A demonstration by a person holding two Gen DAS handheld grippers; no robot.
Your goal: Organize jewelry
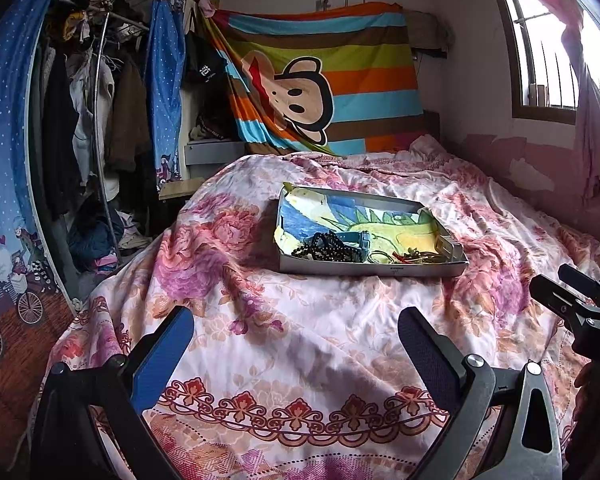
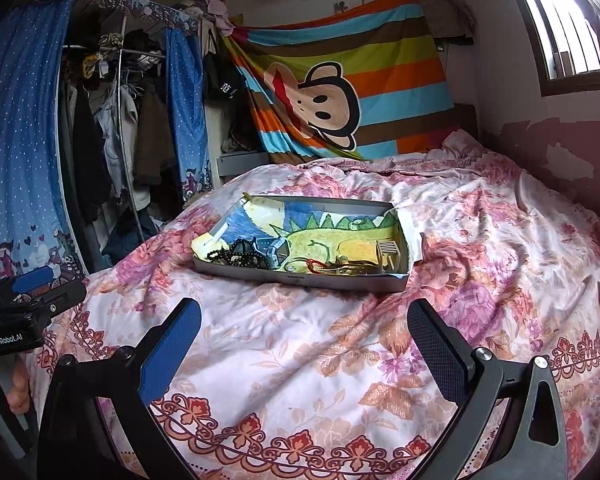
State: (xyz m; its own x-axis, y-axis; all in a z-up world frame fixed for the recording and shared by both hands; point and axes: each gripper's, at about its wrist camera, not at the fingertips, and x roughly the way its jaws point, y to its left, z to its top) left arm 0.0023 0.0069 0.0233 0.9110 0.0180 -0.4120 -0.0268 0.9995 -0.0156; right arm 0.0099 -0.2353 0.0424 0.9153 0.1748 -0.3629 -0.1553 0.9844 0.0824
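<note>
The shallow grey tray [image 1: 374,269] on the flowered bedspread [image 1: 300,332] serves as the landmark. Far to its left stands an open wardrobe [image 1: 100,128] of hanging clothes, framed by blue dotted curtains [image 1: 4,128]. Behind the tray, a striped sheet with a cartoon monkey [image 1: 304,92] hangs on the wall.

Nearer than the tray and to its left, the left gripper [image 1: 296,356] hovers above the bedspread, its jaws spread wide with nothing between them.

Inside the tray, lined with a child's dinosaur drawing [image 2: 332,236], the jewelry is gathered along the near edge: a heap of dark beaded strands [image 2: 240,258] at the left end, a blue-grey watch-like band [image 2: 276,250] just beside it, then thin gold-coloured loops with a red cord [image 2: 320,268] toward the middle, and a small pale box-like piece [image 2: 388,250] at the right end. Finer detail of these pieces is too small to tell.

Nearer than the tray and to its right, the right gripper [image 2: 306,354] hangs over the bedspread, jaws likewise wide apart and empty. Far right of the tray, a barred window [image 1: 556,48] admits daylight.
</note>
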